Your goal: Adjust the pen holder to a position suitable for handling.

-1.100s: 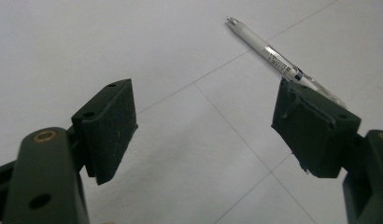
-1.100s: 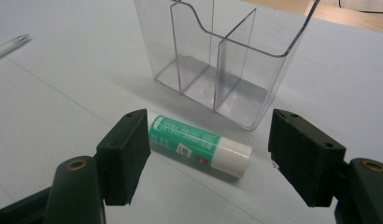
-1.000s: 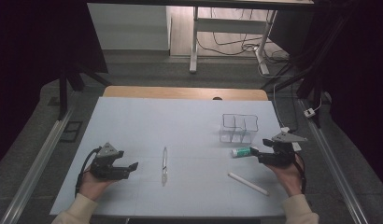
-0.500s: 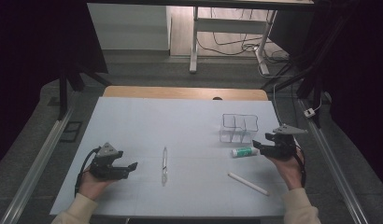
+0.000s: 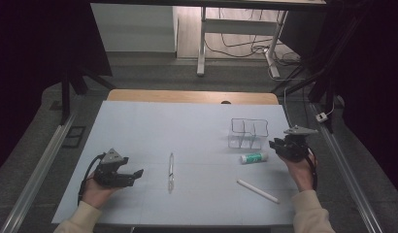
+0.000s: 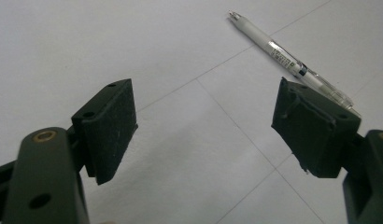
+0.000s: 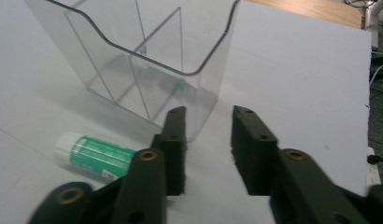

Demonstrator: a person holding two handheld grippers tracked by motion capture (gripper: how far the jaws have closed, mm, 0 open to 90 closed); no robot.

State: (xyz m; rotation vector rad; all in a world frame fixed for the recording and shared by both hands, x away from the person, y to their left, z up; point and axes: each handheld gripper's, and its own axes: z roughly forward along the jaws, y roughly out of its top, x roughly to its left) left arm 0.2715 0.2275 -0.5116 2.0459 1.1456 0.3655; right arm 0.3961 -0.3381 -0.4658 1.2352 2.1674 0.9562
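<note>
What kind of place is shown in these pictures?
Probably a lab or recording workspace: a person holds a gripper in each hand over a pale table with a clear organizer on it, and loose cables lie on the floor behind.

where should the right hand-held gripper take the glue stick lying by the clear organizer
Probably across the middle of the green label, coming from above. The glue stick lies flat on its side just in front of the clear organizer, its white cap toward the pen. Jaws closing front to back across the round barrel should fit. The right hand-held gripper is open beside it.
</note>
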